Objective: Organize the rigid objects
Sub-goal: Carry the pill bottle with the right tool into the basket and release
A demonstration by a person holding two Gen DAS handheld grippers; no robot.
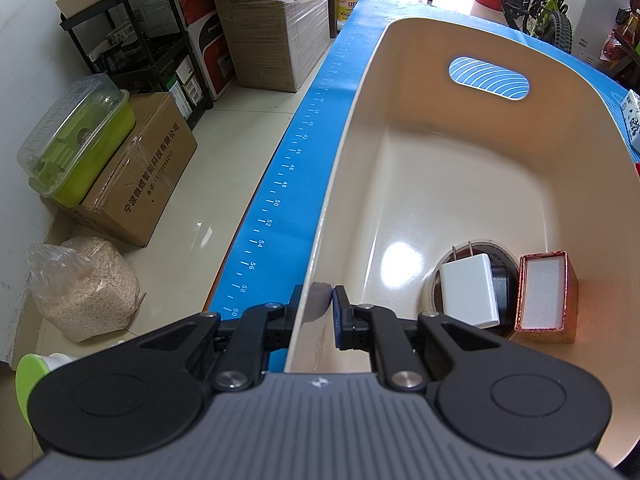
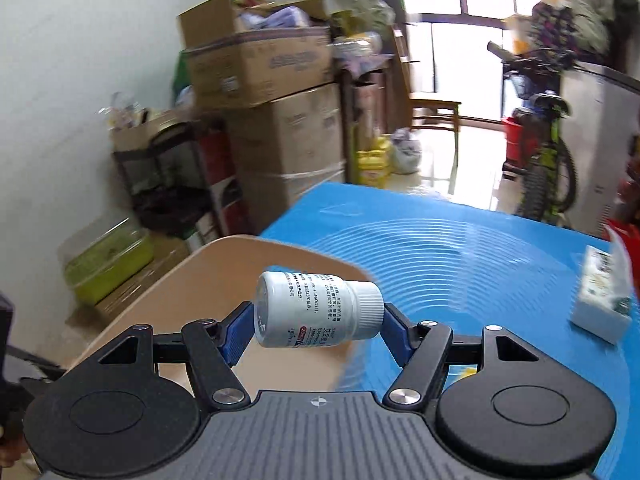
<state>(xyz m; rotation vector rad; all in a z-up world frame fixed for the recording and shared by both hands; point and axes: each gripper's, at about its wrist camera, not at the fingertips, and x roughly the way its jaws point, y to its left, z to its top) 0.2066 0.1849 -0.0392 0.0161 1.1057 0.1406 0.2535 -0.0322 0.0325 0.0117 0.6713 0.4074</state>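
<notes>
Left wrist view: the left gripper (image 1: 323, 307) is pinched onto the near left rim of a beige plastic bin (image 1: 452, 176), one finger outside the wall and one inside. The bin sits on a blue mat (image 1: 320, 132) marked with a printed ruler scale along its left edge. Inside the bin, at the near right, a white plug adapter (image 1: 470, 290) lies on top of a roll of tape (image 1: 496, 250), with a black item beneath it that is partly hidden. Just right of these stands a small brown box (image 1: 548, 296) with a white face. A small printed carton (image 1: 633, 118) lies on the mat beyond the bin's right wall.

Right wrist view: the right gripper (image 2: 318, 314) clamps a white pill bottle (image 2: 316, 310) endwise, base against the left finger, ribbed cap against the right. The bottle hangs on its side in the air above the bin's rim (image 2: 224, 244) and the mat (image 2: 460, 248). A white carton (image 2: 602, 306) lies on the mat at far right.
</notes>
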